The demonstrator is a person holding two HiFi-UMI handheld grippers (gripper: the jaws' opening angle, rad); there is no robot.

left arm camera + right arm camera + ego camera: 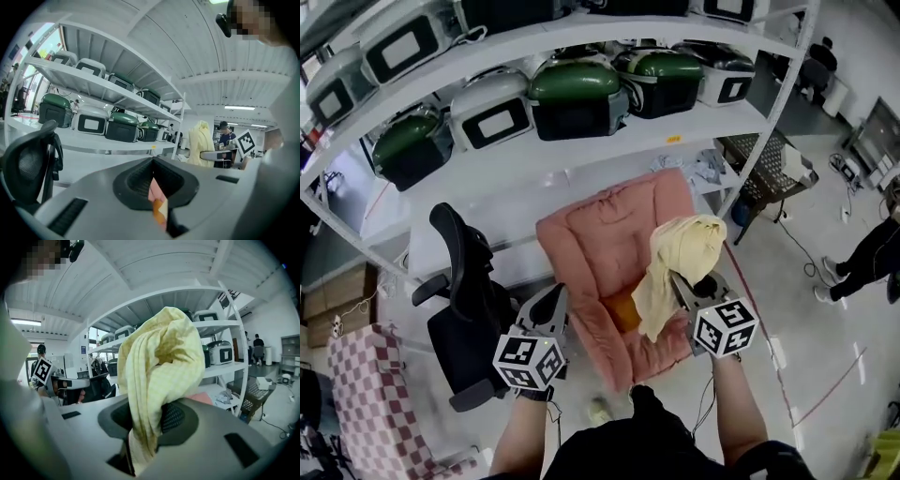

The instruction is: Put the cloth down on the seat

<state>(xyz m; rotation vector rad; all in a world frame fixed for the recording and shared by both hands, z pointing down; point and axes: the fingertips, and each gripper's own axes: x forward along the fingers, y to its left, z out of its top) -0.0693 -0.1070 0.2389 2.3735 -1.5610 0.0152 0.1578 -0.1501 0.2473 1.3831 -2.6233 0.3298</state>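
Pinching the yellow cloth (159,362) between the right gripper (686,281) jaws, folds bunched above and trailing below them. Holding the left gripper (553,300) jaws nearly together, empty, with the pink seat (600,234) beyond the slit.

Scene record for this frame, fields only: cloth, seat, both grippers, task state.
cloth: yellow, bunched, hanging over the seat
seat: pink, cushioned; cloth not lying on it
right gripper: shut on cloth
left gripper: jaws together, nothing held
task state: cloth not yet put down
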